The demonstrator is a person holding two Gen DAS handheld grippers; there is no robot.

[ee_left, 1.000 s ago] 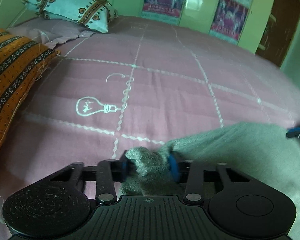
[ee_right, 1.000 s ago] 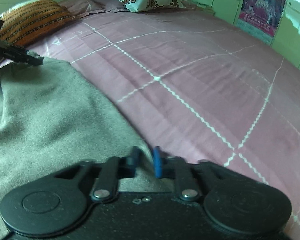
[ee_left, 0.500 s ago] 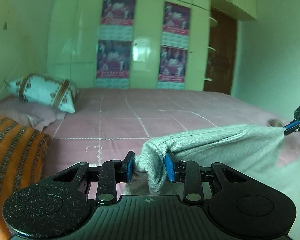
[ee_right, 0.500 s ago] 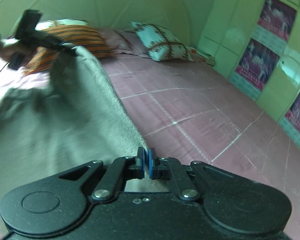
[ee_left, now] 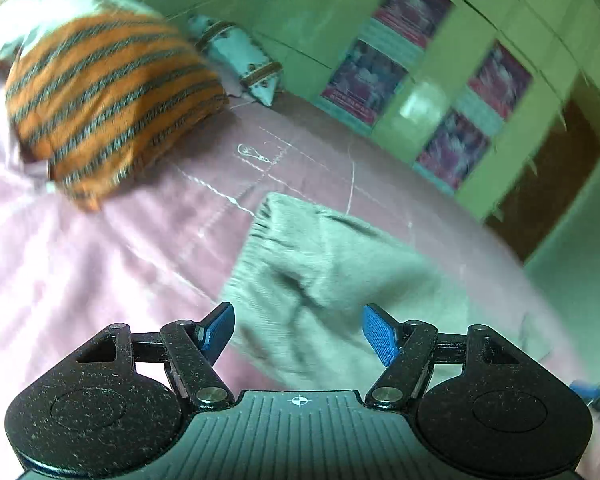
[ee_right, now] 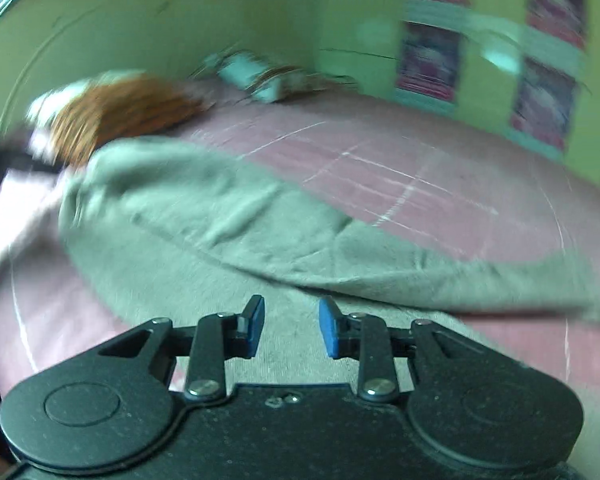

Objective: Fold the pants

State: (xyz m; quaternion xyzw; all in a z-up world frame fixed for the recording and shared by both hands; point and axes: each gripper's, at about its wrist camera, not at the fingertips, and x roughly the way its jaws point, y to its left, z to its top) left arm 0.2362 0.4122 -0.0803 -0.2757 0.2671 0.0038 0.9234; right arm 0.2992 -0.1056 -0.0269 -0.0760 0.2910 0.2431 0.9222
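- Pants (ee_left: pixel 324 276), grey, lie on the pink bedspread (ee_left: pixel 100 264), one layer laid over another; ribbed end toward the striped orange pillow (ee_left: pixel 108 104).
- Left gripper (ee_left: pixel 298 332): jaws opening, pads wide apart, nothing pinched. Cloth lies beyond and below the tips, not pressed by either pad.
- Right gripper (ee_right: pixel 291 328): jaws opening, a narrower gap, blue pads clear of the fabric underneath.
- Step in hand, as I judge it: letting go after laying a fold. To do it well, finish opening before pulling away so no pad snags the knit; back out low and straight so the top layer is not dragged off its edge; then check the edges line up.
- Left view only: the ribbed end, the bulb doodle (ee_left: pixel 254 154) stitched on the spread, a brown door (ee_left: pixel 548 184), a sliver of the other tool at lower right.
- Right view only: the long fold ridge (ee_right: pixel 260 264) crossing the cloth and the tail (ee_right: pixel 560 296) trailing right. Heavy blur; fine edge alignment cannot be told.
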